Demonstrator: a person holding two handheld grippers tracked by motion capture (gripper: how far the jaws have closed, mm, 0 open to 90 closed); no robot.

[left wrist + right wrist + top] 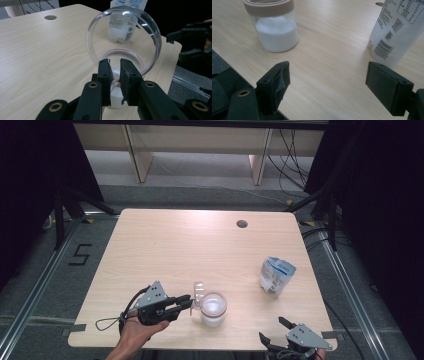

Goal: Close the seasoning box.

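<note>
Clear hinged lid [123,40] stands upright over jar [213,309] of white powder near table [165,250] front edge, left gripper [187,302] pinching lid's tab (jaws narrow); right gripper [274,330] gapes wide, empty, near pouch [276,275].

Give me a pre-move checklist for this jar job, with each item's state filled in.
1. Left gripper clamped on the clear lid's tab: ok, jaws nearly together with the tab pinched between them.
2. Lid swung up off the jar mouth: ok, it stands on edge.
3. Jar upright on the table, white powder inside: ok.
4. Right gripper free: ok, jaws wide apart, nothing between them.
5. Pouch upright within the right gripper's path: ok.
6. Pouch opened for pouring: cannot tell.
</note>
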